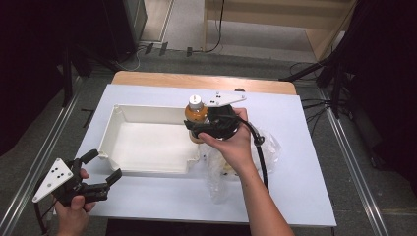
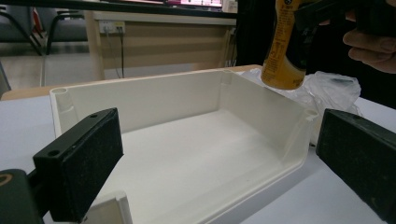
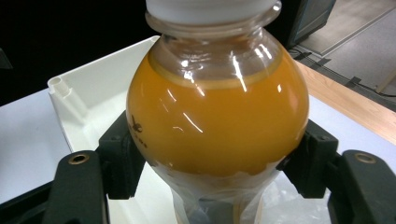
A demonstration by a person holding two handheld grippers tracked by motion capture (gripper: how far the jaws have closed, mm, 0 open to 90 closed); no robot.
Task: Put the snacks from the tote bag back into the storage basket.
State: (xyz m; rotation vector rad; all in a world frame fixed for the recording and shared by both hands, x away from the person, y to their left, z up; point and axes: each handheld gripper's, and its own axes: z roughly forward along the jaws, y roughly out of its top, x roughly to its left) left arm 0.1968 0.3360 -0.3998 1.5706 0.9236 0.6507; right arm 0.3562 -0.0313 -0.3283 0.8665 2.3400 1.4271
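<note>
My right gripper [image 1: 199, 129] pinches the orange drink bottle [image 1: 195, 114] at its body, upright above the right wall of the white tray [image 1: 114, 129]. My left gripper [image 1: 101, 169] waits spread and empty near the tray's front corner. I should lower the bottle slowly inside, keeping it vertical. The label writing is too blurred to read

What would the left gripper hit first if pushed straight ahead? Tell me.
Probably the white tray: the open left gripper looks into its low open side, so the floor or far wall comes first. Depth is uncertain.
</note>
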